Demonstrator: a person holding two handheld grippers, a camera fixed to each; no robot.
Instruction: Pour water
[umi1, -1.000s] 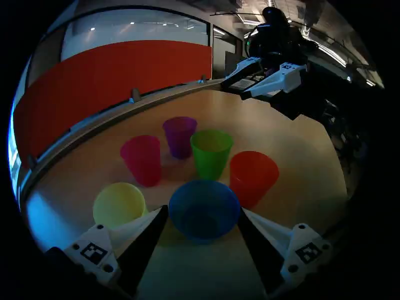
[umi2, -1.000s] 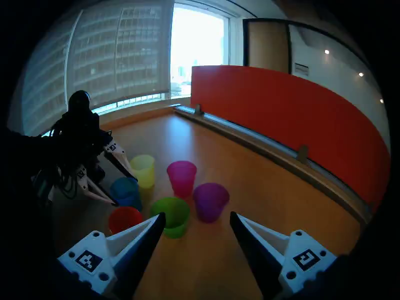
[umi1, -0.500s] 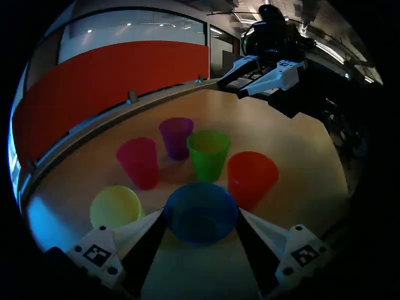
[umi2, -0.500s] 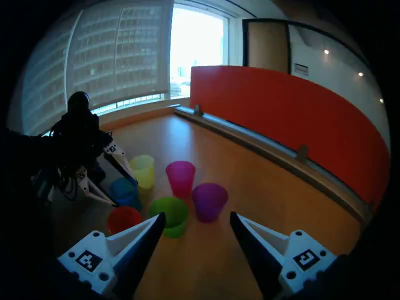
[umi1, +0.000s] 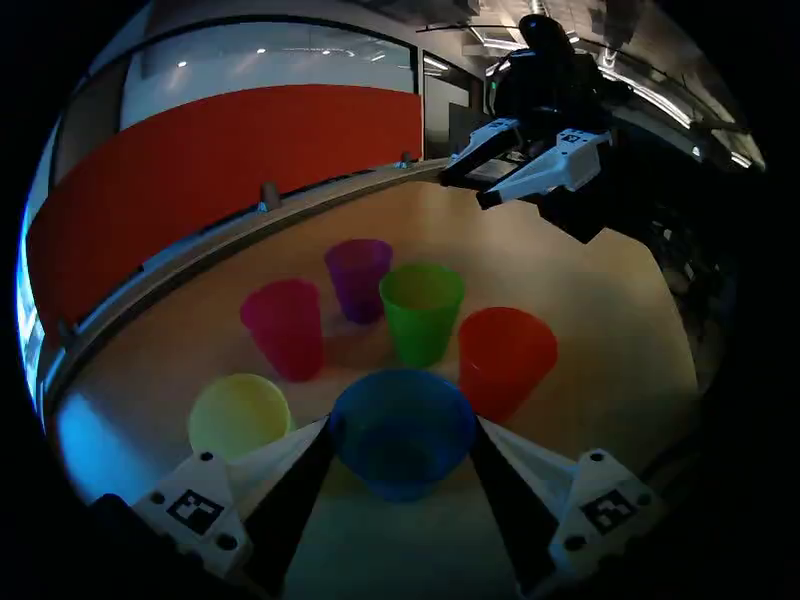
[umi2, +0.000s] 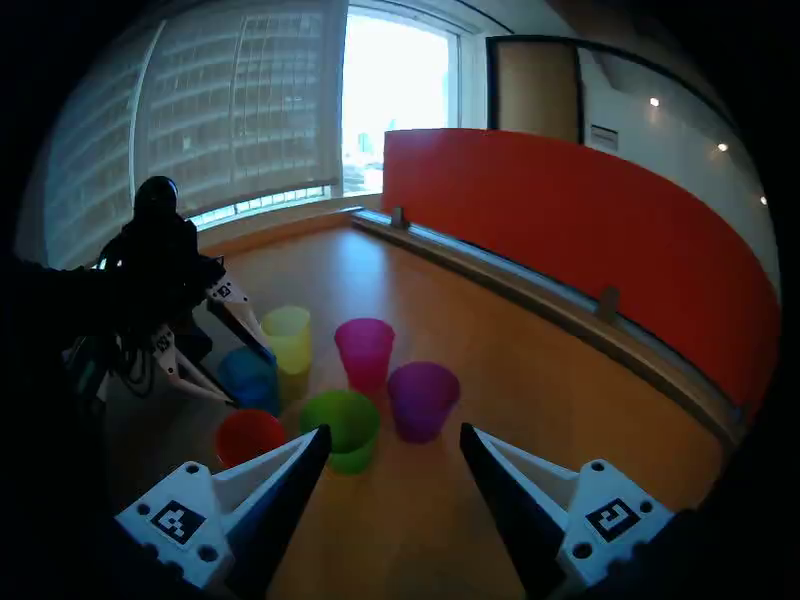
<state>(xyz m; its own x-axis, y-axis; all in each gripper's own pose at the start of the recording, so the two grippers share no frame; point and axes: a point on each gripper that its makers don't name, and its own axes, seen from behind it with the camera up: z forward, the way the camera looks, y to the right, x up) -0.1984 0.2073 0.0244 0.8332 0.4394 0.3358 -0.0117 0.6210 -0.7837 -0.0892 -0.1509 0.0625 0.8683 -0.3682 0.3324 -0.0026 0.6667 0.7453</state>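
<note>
We record the left tool (umi1: 400, 428) standing wide, its fingers flanking the blue cup (umi1: 402, 445) close at its wall; we cannot tell whether they press. Just off its left finger stands the yellow cup (umi1: 238, 415). Ahead of it, left to right, stand the pink cup (umi1: 285, 325), purple cup (umi1: 358, 278), green cup (umi1: 422, 310) and red cup (umi1: 505, 360), all upright on the bench (umi1: 600, 300). Beyond them, to the tool's right, the right tool (umi1: 462, 193) hangs above the bench, wide and empty. In the right gripper view, the green and purple cups sit just ahead of its fingers.
</note>
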